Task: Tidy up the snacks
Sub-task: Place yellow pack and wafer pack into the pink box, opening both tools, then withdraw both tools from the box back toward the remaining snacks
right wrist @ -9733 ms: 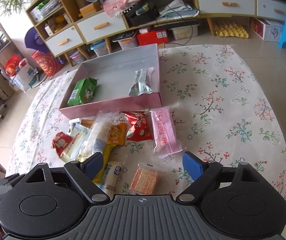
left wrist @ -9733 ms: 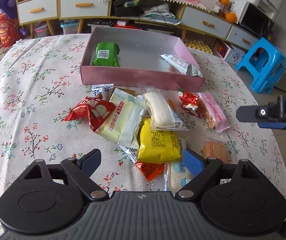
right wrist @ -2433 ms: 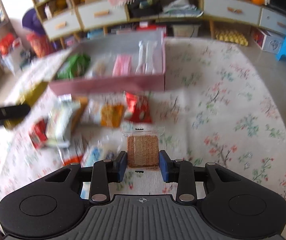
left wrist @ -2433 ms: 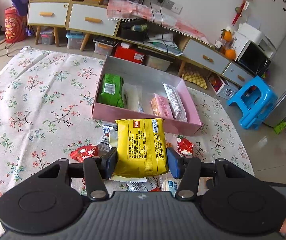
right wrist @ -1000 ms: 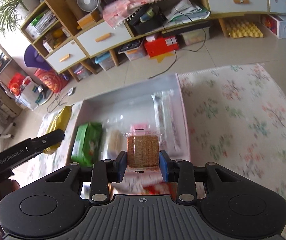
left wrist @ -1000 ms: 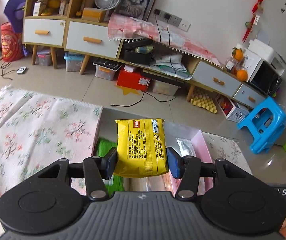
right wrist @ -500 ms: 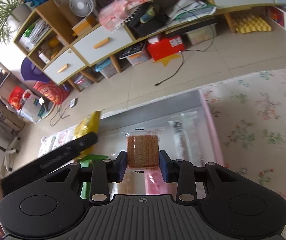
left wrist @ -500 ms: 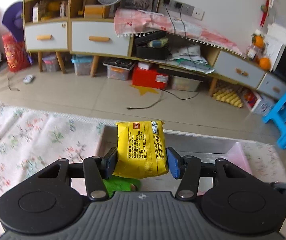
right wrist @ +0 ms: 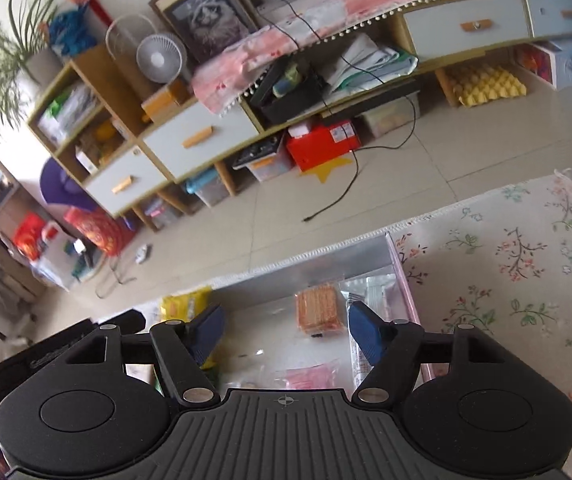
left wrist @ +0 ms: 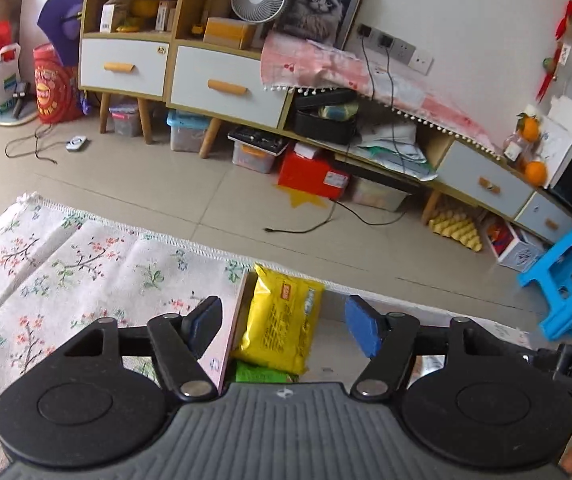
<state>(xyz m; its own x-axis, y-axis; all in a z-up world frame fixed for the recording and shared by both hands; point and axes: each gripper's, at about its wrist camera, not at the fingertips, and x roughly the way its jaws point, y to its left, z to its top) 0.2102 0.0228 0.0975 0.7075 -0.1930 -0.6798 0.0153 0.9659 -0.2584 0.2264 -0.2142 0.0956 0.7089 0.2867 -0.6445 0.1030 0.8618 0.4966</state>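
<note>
The yellow plastic snack packet (left wrist: 280, 322) lies inside the shallow pink cardboard box with a silvery lining (right wrist: 406, 280), pushed up against the box's left wall at the far end, partly overlapping a green wrapped snack (left wrist: 260, 376) nearer the camera. That corner spot looks chosen to keep the row tidy and leave the middle free. The left gripper (left wrist: 284, 328) hovers over it with its jaws opening; the blue pads stand clear on either side of the packet, so nothing is gripped.

In the right wrist view, the clear-wrapped square of orange-brown crackers (right wrist: 319, 309) rests on the box floor toward the far right, just beside a long silvery foil-wrapped bar (right wrist: 368, 312) that lies along the right wall. The right gripper (right wrist: 282, 334) is above it, its jaws likewise opening and apart from the wrapper. A pink wrapped snack (right wrist: 310, 378) shows closer in, partly hidden by the gripper body.

Both releases seem done, each piece dropped at its own side so the two hands do not cross. The box sits at the far edge of the worktop, covered by a white floral-print cloth (right wrist: 518, 264); beyond it the tiled floor (left wrist: 190, 184) is visible.
</note>
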